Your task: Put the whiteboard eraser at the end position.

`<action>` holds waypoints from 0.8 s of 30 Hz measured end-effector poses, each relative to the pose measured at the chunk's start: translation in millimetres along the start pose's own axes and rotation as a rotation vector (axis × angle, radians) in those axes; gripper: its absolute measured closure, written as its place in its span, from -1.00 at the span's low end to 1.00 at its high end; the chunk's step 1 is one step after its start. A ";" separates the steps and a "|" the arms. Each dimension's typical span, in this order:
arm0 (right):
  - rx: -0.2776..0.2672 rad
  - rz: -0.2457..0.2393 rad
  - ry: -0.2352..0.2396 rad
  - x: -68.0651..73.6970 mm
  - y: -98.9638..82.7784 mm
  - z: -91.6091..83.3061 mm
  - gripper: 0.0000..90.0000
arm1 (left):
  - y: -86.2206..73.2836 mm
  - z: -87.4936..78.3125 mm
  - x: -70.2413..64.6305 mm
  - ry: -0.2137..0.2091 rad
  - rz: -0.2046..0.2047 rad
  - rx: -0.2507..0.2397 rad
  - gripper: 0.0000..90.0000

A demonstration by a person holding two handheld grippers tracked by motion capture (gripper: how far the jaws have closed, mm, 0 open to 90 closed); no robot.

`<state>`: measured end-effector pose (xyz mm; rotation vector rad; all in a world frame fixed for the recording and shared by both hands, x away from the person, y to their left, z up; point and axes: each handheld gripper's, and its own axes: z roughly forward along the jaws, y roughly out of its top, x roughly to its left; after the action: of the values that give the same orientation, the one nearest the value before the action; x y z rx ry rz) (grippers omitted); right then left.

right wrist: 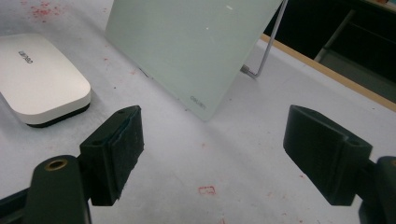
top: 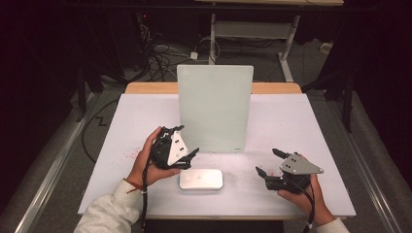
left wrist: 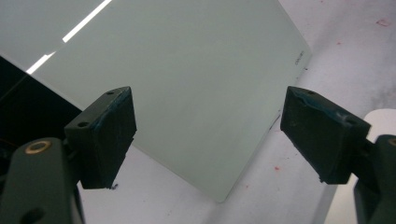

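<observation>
Behind a rounded white eraser, smooth upright board.

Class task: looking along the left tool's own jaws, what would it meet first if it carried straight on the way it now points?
Probably the pale upright board: it lies dead ahead between the open jaws of the left tool. How far off it stands is unclear.

White table w/ red specks: upright pale-green board & flat white box on it.
</observation>
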<state>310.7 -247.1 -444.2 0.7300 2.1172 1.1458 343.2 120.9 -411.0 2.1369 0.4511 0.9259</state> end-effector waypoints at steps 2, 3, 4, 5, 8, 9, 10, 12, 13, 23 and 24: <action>0.000 0.001 -0.002 -0.1 -0.1 -0.5 -0.54 | -1.2 -1.2 1.2 -0.001 -0.007 -0.001 -0.60; 0.000 0.001 -0.004 -0.1 -0.3 -1.1 -0.54 | -2.1 -2.1 1.7 0.006 -0.002 0.002 -0.60; 0.000 0.003 -0.005 -0.1 -0.5 -1.7 -0.54 | -2.7 -2.4 1.9 0.007 -0.005 0.001 -0.60; 0.000 0.004 -0.005 -0.1 -0.7 -2.0 -0.54 | -3.9 -2.8 2.1 0.003 -0.015 0.001 -0.60; 0.001 0.001 -0.012 -0.4 -1.4 -3.3 -0.54 | -7.3 -4.3 2.5 0.010 -0.010 0.008 -0.60; 0.001 0.001 -0.012 -0.4 -1.4 -3.3 -0.54 | -8.2 -4.6 2.8 0.009 -0.012 0.008 -0.60; 0.001 0.002 -0.014 -0.3 -1.5 -3.6 -0.54 | -9.5 -5.3 3.3 0.012 -0.011 0.012 -0.60; 0.001 0.003 -0.018 -0.3 -1.6 -4.5 -0.54 | -12.3 -6.6 4.1 0.015 -0.017 0.014 -0.60; 0.000 0.005 -0.019 -0.3 -1.6 -4.8 -0.54 | -13.8 -7.3 4.1 0.015 -0.020 0.014 -0.60; -0.003 0.007 -0.031 -1.5 -2.2 -6.6 -0.54 | -28.8 -17.1 4.5 0.029 -0.026 0.039 -0.61; 0.001 0.008 -0.032 -1.3 -2.4 -7.0 -0.54 | -30.3 -18.1 4.2 0.028 -0.030 0.037 -0.61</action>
<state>306.0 -252.9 -442.9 0.7529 2.0909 1.1299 332.0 152.2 -423.6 2.1468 0.5162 0.9387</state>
